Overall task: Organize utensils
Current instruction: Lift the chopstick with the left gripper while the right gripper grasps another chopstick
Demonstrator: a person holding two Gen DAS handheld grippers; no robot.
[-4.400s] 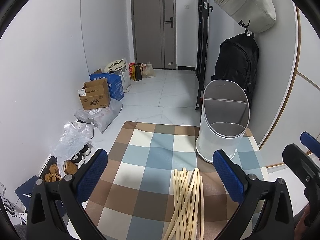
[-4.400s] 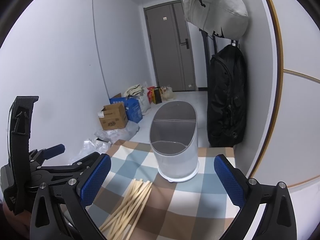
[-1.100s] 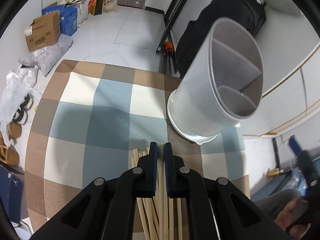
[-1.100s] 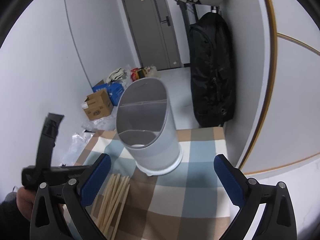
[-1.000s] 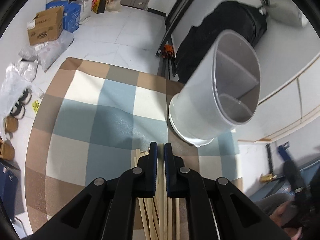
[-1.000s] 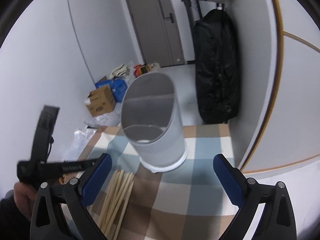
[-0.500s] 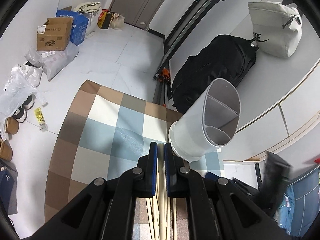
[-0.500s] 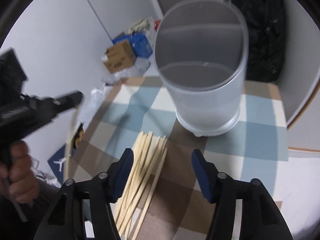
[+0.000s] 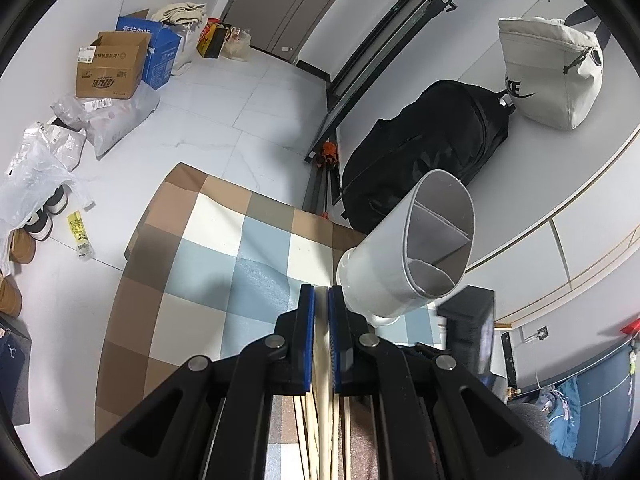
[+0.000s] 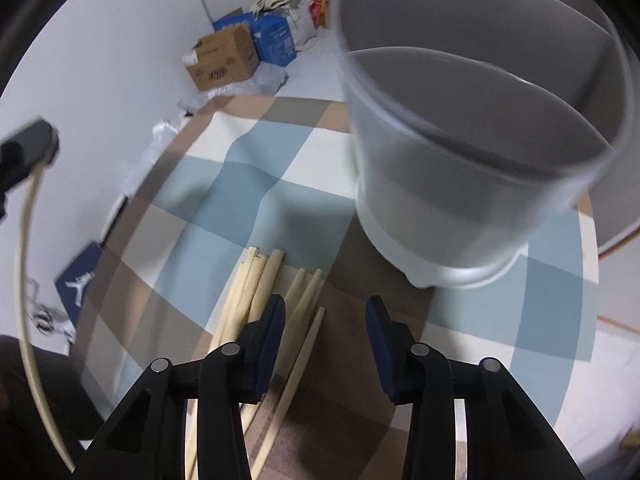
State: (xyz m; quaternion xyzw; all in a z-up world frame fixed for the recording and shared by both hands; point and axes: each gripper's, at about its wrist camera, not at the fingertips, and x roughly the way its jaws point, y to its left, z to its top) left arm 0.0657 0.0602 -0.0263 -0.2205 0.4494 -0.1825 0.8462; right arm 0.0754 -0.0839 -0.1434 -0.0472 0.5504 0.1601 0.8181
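Note:
My left gripper (image 9: 321,298) is shut on one pale wooden chopstick, held above the checkered tablecloth (image 9: 208,248). In the right wrist view that gripper (image 10: 32,146) shows at the far left, with the chopstick (image 10: 20,280) hanging down from it. My right gripper (image 10: 326,312) points steeply down over the pile of chopsticks (image 10: 252,292). Its jaws are closing with two chopstick tips (image 10: 306,300) between them, and the pads are not pressing on them. The white divided utensil holder (image 10: 460,160) (image 9: 404,264) stands just beyond the pile.
Behind the table a black backpack (image 9: 420,140) and a white bag (image 9: 552,68) hang on the wall. Cardboard boxes (image 9: 112,68), plastic bags (image 9: 44,160) and shoes (image 9: 40,220) lie on the floor at the left. The cloth left of the pile (image 10: 224,168) is bare.
My right gripper has dropped and tilted down onto the chopstick pile while its jaws narrowed. My left gripper has risen a little with its chopstick.

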